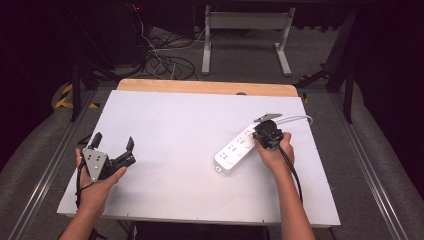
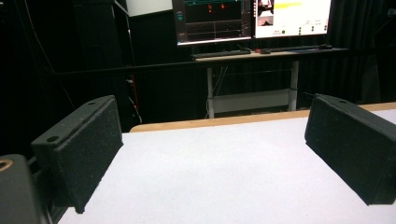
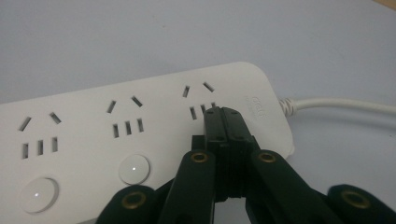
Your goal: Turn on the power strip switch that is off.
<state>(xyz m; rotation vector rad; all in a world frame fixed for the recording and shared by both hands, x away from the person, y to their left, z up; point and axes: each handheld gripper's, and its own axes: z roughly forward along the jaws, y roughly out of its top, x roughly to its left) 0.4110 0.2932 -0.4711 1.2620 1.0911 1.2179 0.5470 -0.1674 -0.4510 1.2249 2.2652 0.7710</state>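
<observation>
Right hand-held gripper (image 1: 263,134), jaws pressed together, tips on white power strip's (image 1: 236,148) far socket. Left hand-held gripper (image 1: 114,145) wide, nothing between, near-left on table (image 1: 175,115).

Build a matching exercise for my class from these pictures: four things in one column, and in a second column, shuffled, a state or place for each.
Things:
1. left tongs
2. right tongs
3. power strip
4. monitors

States or places:
A. white, lying flat on the table
B. lit, on a desk beyond the table
C. jaws wide apart, nothing between them
D. jaws shut, tips at the strip's end switch position

Pairs: 1-C, 2-D, 3-A, 4-B
</observation>
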